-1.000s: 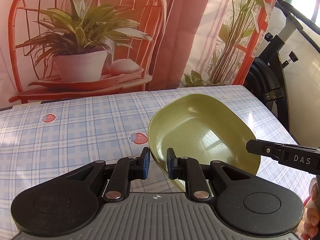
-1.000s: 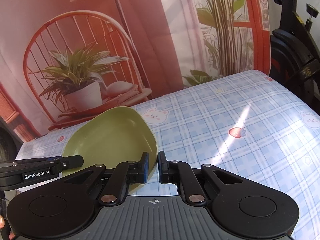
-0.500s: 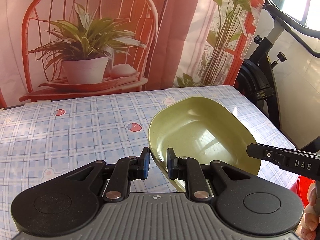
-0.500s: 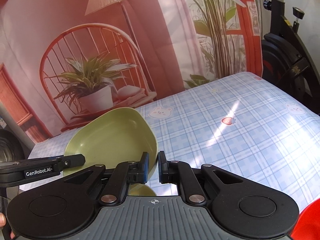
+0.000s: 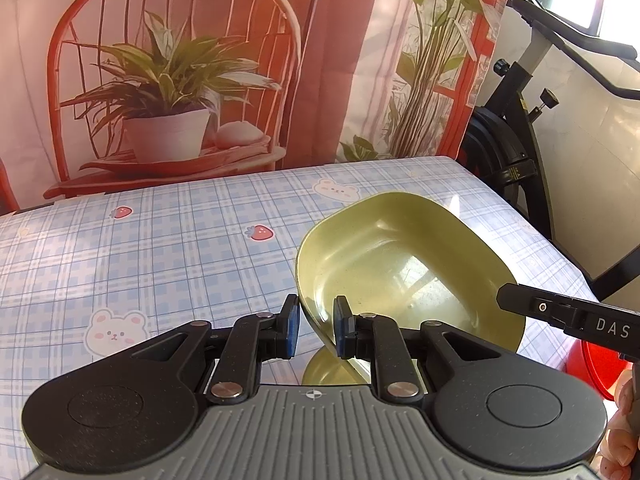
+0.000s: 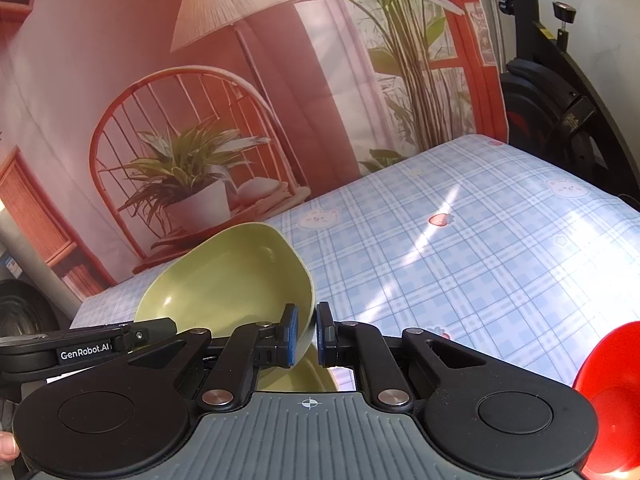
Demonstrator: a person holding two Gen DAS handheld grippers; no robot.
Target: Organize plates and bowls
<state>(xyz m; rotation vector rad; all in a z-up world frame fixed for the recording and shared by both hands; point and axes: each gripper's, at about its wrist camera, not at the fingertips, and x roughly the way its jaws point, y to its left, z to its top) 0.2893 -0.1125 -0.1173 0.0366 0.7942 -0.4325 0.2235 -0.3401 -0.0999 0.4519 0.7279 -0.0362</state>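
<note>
Both grippers, left (image 5: 314,330) and right (image 6: 306,336), stay clamped on bowl (image 5: 404,264) rims; we've pulled it back over table (image 5: 160,248), toward red dish (image 6: 612,396).

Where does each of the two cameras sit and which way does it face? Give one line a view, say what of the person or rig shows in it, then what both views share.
Left wrist: sits on the left gripper, looks forward and down over the checked table; the right gripper's finger and a hand show at right.
Right wrist: sits on the right gripper, faces the same table and backdrop; the left gripper's finger shows at left.
Shared: the green bowl, clamped at opposite rims; a red dish; the exercise bike.
</note>
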